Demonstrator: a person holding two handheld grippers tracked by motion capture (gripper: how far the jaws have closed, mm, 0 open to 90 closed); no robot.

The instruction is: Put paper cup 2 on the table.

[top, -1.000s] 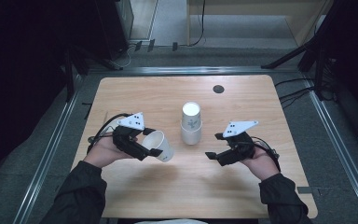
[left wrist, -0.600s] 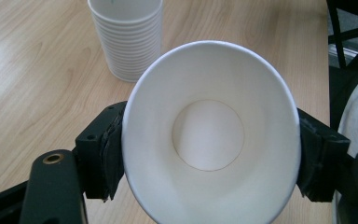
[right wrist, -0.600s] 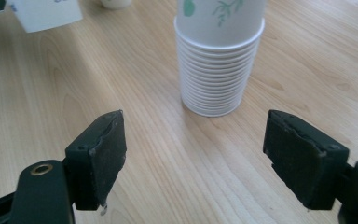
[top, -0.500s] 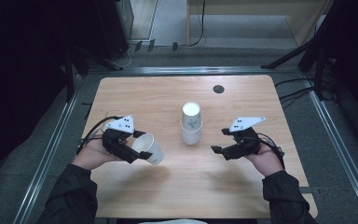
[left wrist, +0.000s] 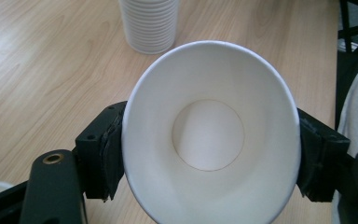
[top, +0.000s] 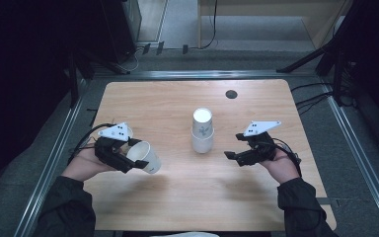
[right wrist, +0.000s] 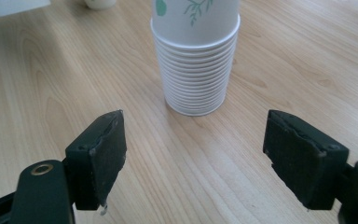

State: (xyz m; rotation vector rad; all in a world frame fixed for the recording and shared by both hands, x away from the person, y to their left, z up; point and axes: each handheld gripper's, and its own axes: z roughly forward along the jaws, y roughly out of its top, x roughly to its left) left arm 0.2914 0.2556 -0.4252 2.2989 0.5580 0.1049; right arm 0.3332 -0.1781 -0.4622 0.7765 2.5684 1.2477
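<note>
One paper cup (top: 145,157) was clamped in the left gripper (top: 137,163), held near the table's (top: 177,197) left front, just above the wood and well apart from the stack of cups (top: 202,132) standing upside down at the centre. In the left gripper view the pads pressed on opposite sides of the cup (left wrist: 212,135) close under its rim, and the mouth was squeezed from round to oval, so the wall gave way under a modest pinch. Judgement: the cup was very light, thin-walled and soft, easy to crush or crease; its smooth paper could slip if the pinch were slackened, while a harder one would buckle it. The best hold appeared to be near the rolled rim, the stiffest part, or lower toward the base disc, with jaw travel kept small. The cup lay on its side: its long axis ran about level, roughly along the gripper, with the open mouth facing back toward the gripper's camera and the closed base pointing away toward the stack (left wrist: 149,23). The right gripper (top: 233,154) hovered right of the stack with its jaws spread wide and nothing between them; in its own view the stack (right wrist: 196,70) stood just ahead, its nested rims ringing the lower part.
</note>
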